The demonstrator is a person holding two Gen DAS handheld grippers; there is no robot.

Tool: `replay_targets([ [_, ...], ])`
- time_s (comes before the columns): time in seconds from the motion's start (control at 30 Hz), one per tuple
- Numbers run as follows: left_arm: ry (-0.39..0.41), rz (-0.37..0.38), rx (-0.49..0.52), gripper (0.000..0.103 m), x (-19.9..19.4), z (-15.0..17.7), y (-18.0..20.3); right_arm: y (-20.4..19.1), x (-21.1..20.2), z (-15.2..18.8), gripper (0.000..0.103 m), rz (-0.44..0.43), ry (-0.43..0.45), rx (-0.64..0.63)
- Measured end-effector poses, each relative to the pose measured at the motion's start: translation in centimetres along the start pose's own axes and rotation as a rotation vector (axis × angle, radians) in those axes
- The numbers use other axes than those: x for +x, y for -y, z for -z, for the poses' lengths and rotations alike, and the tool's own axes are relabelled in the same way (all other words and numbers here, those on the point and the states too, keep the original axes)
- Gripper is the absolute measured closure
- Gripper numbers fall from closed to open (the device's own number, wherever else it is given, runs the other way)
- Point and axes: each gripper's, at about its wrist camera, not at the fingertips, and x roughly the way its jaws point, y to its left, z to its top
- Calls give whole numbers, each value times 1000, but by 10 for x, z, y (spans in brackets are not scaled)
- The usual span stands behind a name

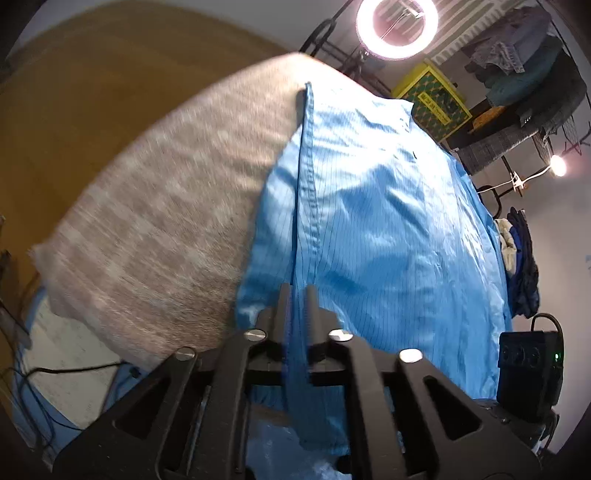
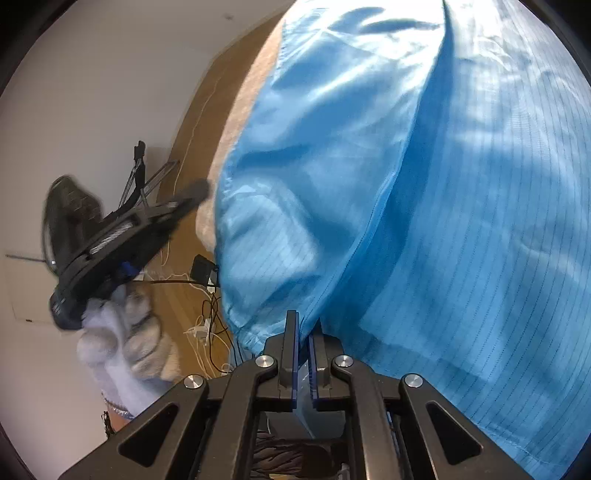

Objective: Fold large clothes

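From the left wrist camera, we look down along the left tongs (image 1: 297, 295), whose two black fingers stand slightly apart with a stitched edge of the blue garment (image 1: 376, 221) running up between them. The fabric fold passes through the gap and hangs below the fingers, but we cannot tell whether the pads press on it. The garment is light blue with thin dark pinstripes and lies spread over a beige fuzzy blanket (image 1: 159, 206) that covers the table. The blanket is bare to the left of the garment. Beyond it lies a wooden floor (image 1: 96, 74). At the top a ring light (image 1: 397, 27) glows, with a yellow box (image 1: 432, 99) and a heap of dark clothes (image 1: 532, 66) nearby at the right.

From the right wrist camera, the right tongs (image 2: 303, 332) are closed on a bunched edge of the same blue garment, which fills most of the view and billows up and away from the fingers. A long seam runs diagonally across the cloth. At the left, a gloved hand (image 2: 122, 343) in a white knit glove holds the other black gripper, blurred, against a pale wall. Cables (image 2: 207, 325) trail on the wooden floor below.
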Motion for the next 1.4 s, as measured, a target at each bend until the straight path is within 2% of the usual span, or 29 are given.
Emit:
replay_targets([
  [0.03, -5, 8, -15, 72, 3, -1, -2, -1, -1, 0, 100, 1, 1, -4],
  [0.07, -3, 15, -27, 67, 5, -2, -3, -2, -1, 0, 100, 3, 3, -6],
  [0.17, -6, 30, -31, 65, 10, -5, -1, -1, 1, -1, 100, 11, 3, -3],
  [0.2, -11, 20, -26, 72, 14, -6, 0, -1, -2, 1, 100, 12, 3, 0],
  [0.23, -18, 8, -22, 101, 18, -6, 1, 0, -1, 1, 100, 15, 2, 0],
  [0.27, -25, 4, -22, 103, 20, -5, 2, 0, 0, 1, 100, 19, 2, -1],
  [0.37, -12, 4, -19, 103, 20, -3, 4, 2, 0, 3, 100, 29, 3, -5],
  [0.5, 61, 9, 20, 103, -12, -4, 14, 1, -4, 2, 100, -16, 16, 14],
  [0.57, 108, -55, 68, 103, -22, -4, 18, -6, -9, 0, 100, -85, 31, 11],
  [0.6, 103, -82, 69, 103, -18, -6, 16, -11, -10, 0, 100, -97, 40, -5],
  [0.67, 51, -115, 34, 103, 1, -6, 4, -20, -7, 0, 100, -56, 46, -57],
  [0.73, 31, -171, 57, 103, 16, -3, 2, -17, 4, 1, 100, -6, 26, -58],
  [0.83, 35, -221, 123, 103, 25, -2, 11, -10, 14, 3, 100, 37, 3, -46],
  [0.9, 48, -232, 132, 103, 22, -2, 13, -11, 13, 4, 98, 83, 11, -80],
  [0.93, 53, -222, 116, 101, 18, -4, 13, -12, 10, 4, 94, 101, 18, -97],
  [0.97, 64, -211, 107, 100, 13, -4, 13, -13, 5, 4, 77, 110, 29, -109],
  [1.0, 75, -204, 97, 94, 10, -5, 12, -15, -1, 5, 61, 118, 47, -118],
  [1.03, 89, -191, 80, 82, 3, -6, 9, -17, -9, 6, 57, 131, 69, -126],
  [1.13, 117, -134, 30, 66, -17, -5, -2, -17, -33, 8, 57, 119, 119, -158],
  [1.27, 102, -74, -35, 65, -27, 1, -19, -15, -59, 11, 57, 139, 195, -202],
  [1.4, 27, -3, -122, 63, -14, 10, -33, -13, -67, 10, 57, 141, 224, -227],
])
